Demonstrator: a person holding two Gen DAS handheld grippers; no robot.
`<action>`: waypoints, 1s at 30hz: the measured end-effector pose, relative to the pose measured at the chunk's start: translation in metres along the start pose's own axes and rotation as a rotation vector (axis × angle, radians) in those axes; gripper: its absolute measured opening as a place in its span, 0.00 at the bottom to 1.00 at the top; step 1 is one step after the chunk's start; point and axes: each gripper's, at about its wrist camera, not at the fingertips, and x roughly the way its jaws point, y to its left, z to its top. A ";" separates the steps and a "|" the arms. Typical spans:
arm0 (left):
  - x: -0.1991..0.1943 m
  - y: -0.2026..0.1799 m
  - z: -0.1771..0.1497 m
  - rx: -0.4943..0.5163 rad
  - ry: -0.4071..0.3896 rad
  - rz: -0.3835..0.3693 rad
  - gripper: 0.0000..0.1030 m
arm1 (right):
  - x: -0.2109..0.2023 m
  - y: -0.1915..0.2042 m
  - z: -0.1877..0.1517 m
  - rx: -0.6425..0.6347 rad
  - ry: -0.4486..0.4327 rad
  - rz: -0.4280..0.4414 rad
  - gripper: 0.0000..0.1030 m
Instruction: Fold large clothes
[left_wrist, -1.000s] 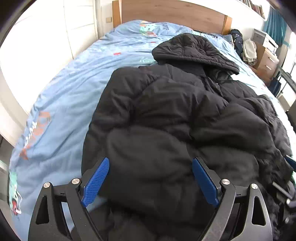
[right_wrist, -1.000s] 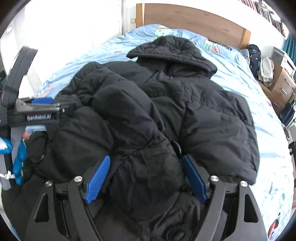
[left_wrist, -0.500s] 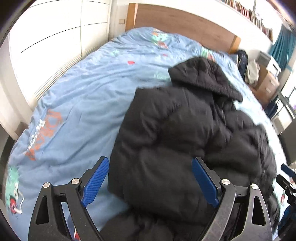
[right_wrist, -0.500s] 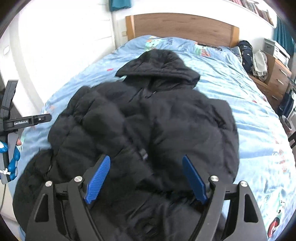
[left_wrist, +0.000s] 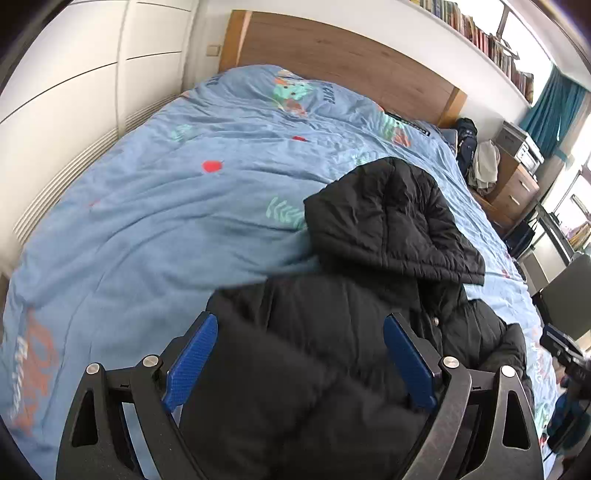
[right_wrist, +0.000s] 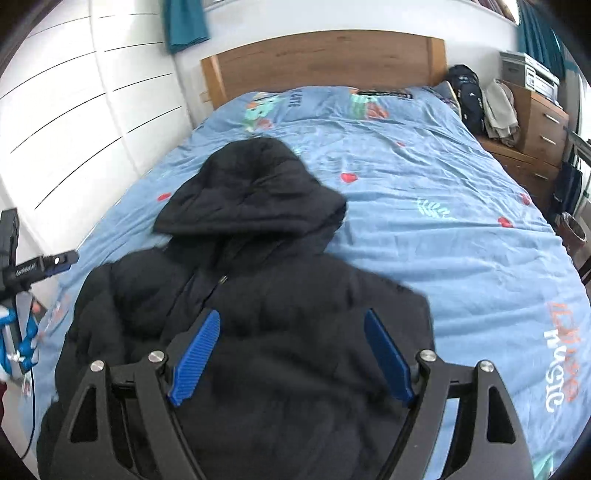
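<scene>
A black puffer jacket (right_wrist: 258, 332) lies on a bed covered by a light blue duvet (right_wrist: 424, 206), its hood (right_wrist: 251, 192) pointing toward the far wooden headboard (right_wrist: 321, 55) and its body spreading toward the near edge of the bed.

In the right wrist view, the right gripper (right_wrist: 291, 350) hangs over the near part of the jacket's body, its blue-padded fingers (right_wrist: 194, 360) spread wide with nothing between them; the dark fabric fills the space below and between them, and whether the pads touch it cannot be told. The hood lies farther off and slightly to the left of this gripper.

In the left wrist view, the left gripper (left_wrist: 301, 363) is likewise wide open and holds nothing, poised over the jacket's (left_wrist: 314, 369) left shoulder area. The hood (left_wrist: 391, 221) sits beyond it, far and to the right, while bare duvet (left_wrist: 166, 221) stretches away to the left.

To the far right of the bed stands a wooden chest of drawers (right_wrist: 543, 125) with clothes piled beside it. White panelled wardrobe doors (right_wrist: 92, 110) run along the left side.
</scene>
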 end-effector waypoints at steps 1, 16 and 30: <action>0.003 0.000 0.006 0.005 0.002 -0.001 0.88 | 0.003 -0.003 0.005 0.000 -0.001 -0.003 0.78; 0.104 -0.010 0.091 -0.033 0.060 -0.124 0.92 | 0.111 -0.027 0.108 0.029 0.008 0.049 0.78; 0.181 -0.025 0.131 0.009 0.076 -0.163 0.92 | 0.213 -0.009 0.152 -0.029 0.087 0.140 0.78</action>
